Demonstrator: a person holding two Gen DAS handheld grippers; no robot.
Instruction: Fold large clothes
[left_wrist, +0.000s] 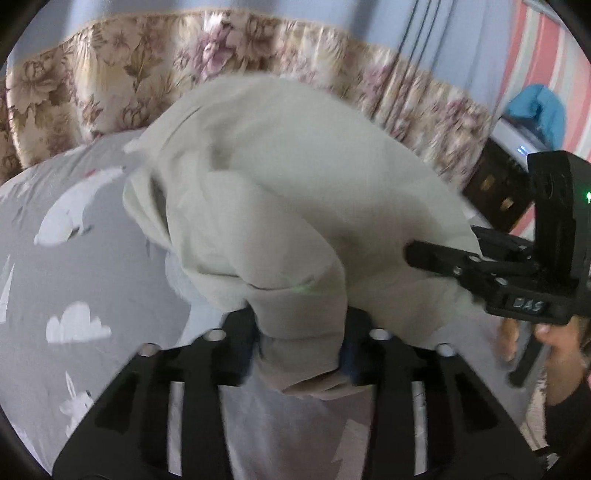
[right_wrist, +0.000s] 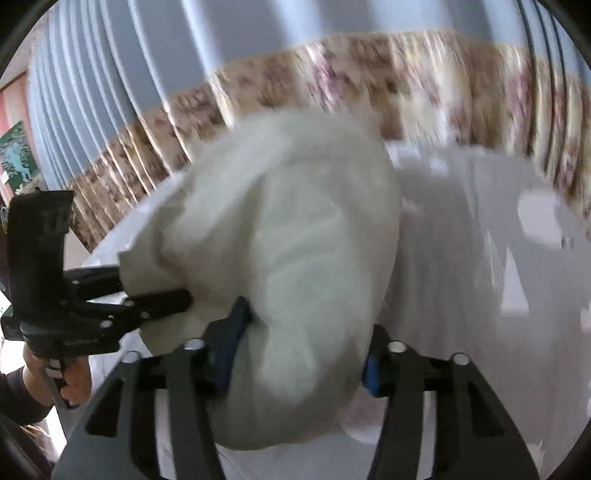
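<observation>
A large pale cream garment (left_wrist: 280, 184) hangs bunched in the air over the bed; it also fills the middle of the right wrist view (right_wrist: 295, 240). My left gripper (left_wrist: 299, 350) is shut on a fold of it at the bottom centre. My right gripper (right_wrist: 299, 354) is shut on another fold, blue pads (right_wrist: 229, 339) pressed against the cloth. In the left wrist view the right gripper (left_wrist: 417, 254) bites the garment's right edge. In the right wrist view the left gripper (right_wrist: 181, 299) bites its left edge. Both views are motion-blurred.
A grey bedsheet (left_wrist: 74, 266) with white bears, clouds and rabbits lies below. A floral curtain band (left_wrist: 110, 74) under blue drapes runs behind the bed. A dark cabinet (left_wrist: 495, 192) and a blue cloth (left_wrist: 539, 107) stand at the right.
</observation>
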